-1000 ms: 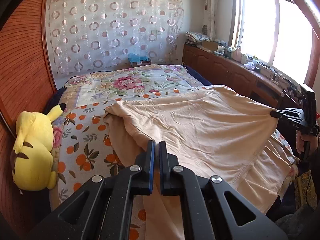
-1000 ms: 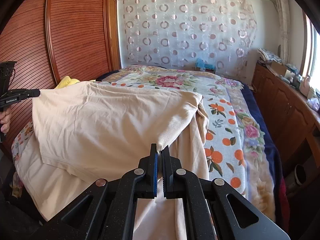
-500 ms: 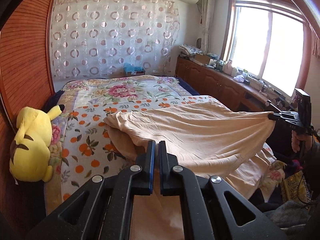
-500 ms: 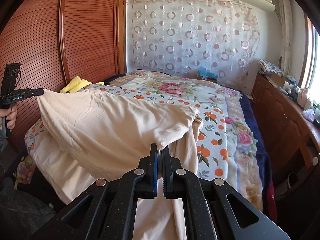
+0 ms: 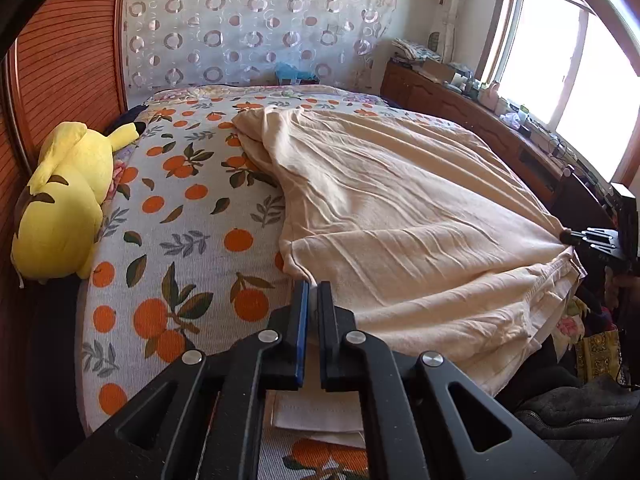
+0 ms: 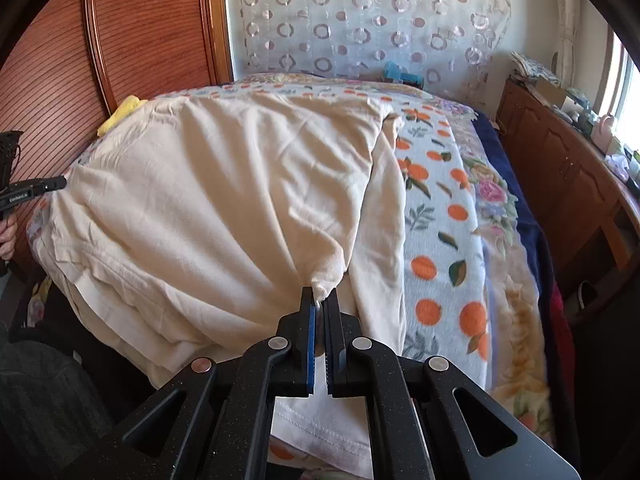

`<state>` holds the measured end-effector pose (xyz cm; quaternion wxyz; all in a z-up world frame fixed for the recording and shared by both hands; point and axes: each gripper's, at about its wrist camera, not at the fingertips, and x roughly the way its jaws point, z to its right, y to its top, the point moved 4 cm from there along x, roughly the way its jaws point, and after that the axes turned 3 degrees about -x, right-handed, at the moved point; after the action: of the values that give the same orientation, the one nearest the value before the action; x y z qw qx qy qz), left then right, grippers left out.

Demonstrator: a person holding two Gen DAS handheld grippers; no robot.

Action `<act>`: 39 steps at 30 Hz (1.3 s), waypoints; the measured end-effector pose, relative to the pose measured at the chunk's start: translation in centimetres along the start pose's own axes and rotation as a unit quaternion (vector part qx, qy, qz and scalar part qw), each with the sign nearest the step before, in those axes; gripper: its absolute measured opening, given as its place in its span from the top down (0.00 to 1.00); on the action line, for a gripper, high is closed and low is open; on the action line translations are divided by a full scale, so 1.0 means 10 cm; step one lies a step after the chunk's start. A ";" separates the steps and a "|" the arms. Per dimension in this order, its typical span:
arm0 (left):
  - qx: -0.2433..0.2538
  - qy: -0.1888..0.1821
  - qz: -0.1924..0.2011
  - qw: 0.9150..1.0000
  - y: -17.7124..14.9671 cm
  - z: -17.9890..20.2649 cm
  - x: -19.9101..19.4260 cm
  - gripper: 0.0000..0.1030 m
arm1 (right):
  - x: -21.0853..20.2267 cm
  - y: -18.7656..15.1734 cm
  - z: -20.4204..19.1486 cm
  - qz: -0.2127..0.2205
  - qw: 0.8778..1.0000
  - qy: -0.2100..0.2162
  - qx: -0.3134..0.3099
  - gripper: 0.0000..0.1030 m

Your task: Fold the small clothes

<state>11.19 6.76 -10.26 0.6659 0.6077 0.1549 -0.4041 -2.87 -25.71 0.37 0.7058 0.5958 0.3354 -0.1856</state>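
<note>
A large cream garment [image 5: 400,208] lies spread over the orange-print bedspread [image 5: 176,216], its near edge folded over itself. My left gripper [image 5: 314,286] is shut on its near left corner. In the same view the right gripper [image 5: 570,238] pinches the right corner at the bed's edge. From the right wrist, the garment [image 6: 224,200] stretches left, and my right gripper [image 6: 320,300] is shut on a bunched corner. The left gripper [image 6: 60,182] shows at the far left, clamped on the other corner.
A yellow plush toy [image 5: 64,204] lies at the bed's left side by the wooden headboard [image 5: 60,76]. A low wooden cabinet [image 5: 472,120] with clutter runs under the window on the right. A patterned curtain [image 6: 360,28] hangs behind the bed.
Both grippers have come down and back toward the bed's near edge with the garment's corners. The cloth, which hung raised, now lies flatter on the bedspread.
</note>
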 end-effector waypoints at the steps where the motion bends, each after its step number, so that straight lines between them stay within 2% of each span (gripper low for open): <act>1: -0.001 -0.001 0.002 1.000 0.00 0.00 -0.03 0.95 | 0.00 -0.01 0.00 0.001 1.000 0.000 0.002 0.97; 4: -0.009 -0.020 0.024 0.999 0.04 0.02 -0.22 0.95 | -0.13 0.02 0.01 0.018 1.000 0.003 0.009 0.97; 9: -0.008 -0.009 0.051 0.999 0.15 0.02 -0.42 0.95 | -0.51 0.12 0.03 0.055 0.998 0.007 0.012 0.97; 12: -0.017 -0.005 0.028 0.999 0.07 -0.05 -0.28 0.95 | -0.52 0.07 -0.01 0.051 0.999 0.004 0.004 0.97; 16: -0.009 0.001 0.008 1.000 -0.09 -0.04 -0.15 0.95 | -0.28 -0.04 -0.05 0.027 0.999 0.005 0.016 0.97; 18: -0.003 0.009 0.000 1.000 -0.14 -0.02 -0.14 0.81 | -0.21 -0.04 -0.09 0.021 0.999 0.014 0.020 0.97; 19: 0.003 0.013 -0.008 1.000 -0.17 -0.01 -0.13 0.65 | -0.20 -0.04 -0.10 0.019 1.000 0.014 0.018 0.97; 20: 0.008 0.017 -0.013 1.000 -0.20 0.01 -0.12 0.57 | -0.18 -0.03 -0.10 0.019 1.000 0.011 0.016 0.97; 23: 0.009 0.035 -0.028 0.999 -0.28 0.03 -0.10 0.57 | -0.16 0.00 -0.10 0.021 1.000 0.003 0.014 0.94; 25: 0.002 0.041 -0.022 0.999 -0.33 0.00 -0.11 0.57 | -0.20 -0.04 -0.10 0.026 1.000 -0.001 0.016 0.93; 28: -0.025 0.038 -0.013 0.999 -0.36 -0.05 -0.15 0.57 | -0.21 -0.08 -0.10 0.030 0.999 -0.011 0.017 0.86; 31: -0.046 0.022 -0.010 0.999 -0.36 -0.05 -0.16 0.57 | -0.19 -0.13 -0.07 0.032 0.999 -0.023 0.020 0.68; 33: -0.049 0.026 -0.008 0.998 -0.35 -0.02 -0.15 0.57 | -0.17 -0.14 -0.03 0.034 0.999 -0.026 0.026 0.53; 36: -0.052 0.025 -0.003 0.998 -0.36 0.02 -0.14 0.57 | -0.12 -0.16 0.01 0.035 0.998 -0.029 0.033 0.48; 39: -0.062 0.023 0.003 0.998 -0.37 0.05 -0.15 0.57 | -0.08 -0.16 0.00 0.038 0.998 -0.028 0.037 0.48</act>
<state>7.44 7.02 -11.64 0.6997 0.5749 0.1928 -0.3778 -4.47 -26.21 -0.22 0.6991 0.6282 0.2855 -0.1872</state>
